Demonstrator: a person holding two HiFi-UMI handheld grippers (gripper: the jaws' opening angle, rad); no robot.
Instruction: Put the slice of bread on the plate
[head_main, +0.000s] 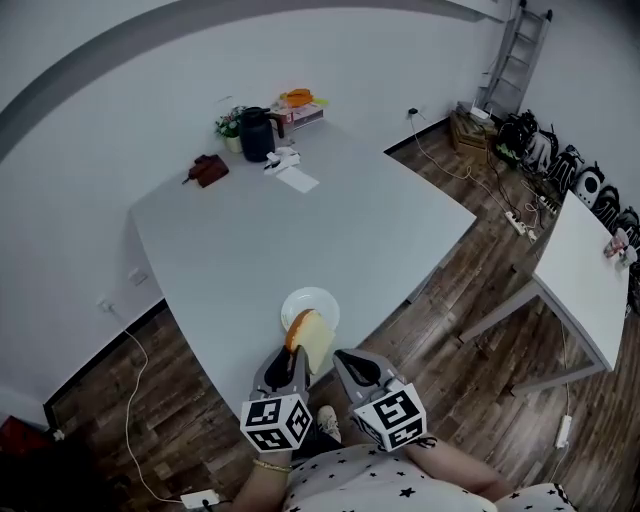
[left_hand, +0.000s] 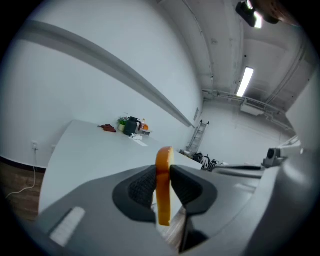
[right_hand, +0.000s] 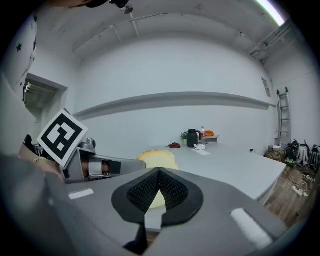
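Observation:
A slice of bread (head_main: 313, 340) with an orange-brown crust stands on edge between the jaws of my left gripper (head_main: 298, 366), which is shut on it. From the head view it hangs just over the near rim of the white plate (head_main: 312, 295), which sits by the front edge of the grey table (head_main: 250, 240). In the left gripper view the slice (left_hand: 163, 170) is edge-on, pinched between the black pads (left_hand: 141, 187). My right gripper (head_main: 352, 368) is beside the left one, its jaws shut with nothing in them (right_hand: 159, 187). The right gripper view has the bread (right_hand: 160, 159) just ahead on its left.
At the table's far end stand a black jug (head_main: 256, 133), a small plant (head_main: 229, 126), orange items (head_main: 298, 99), a dark red object (head_main: 209, 169) and papers (head_main: 296, 178). A second white table (head_main: 590, 275), a ladder (head_main: 515, 55) and floor cables (head_main: 520, 222) are on the right.

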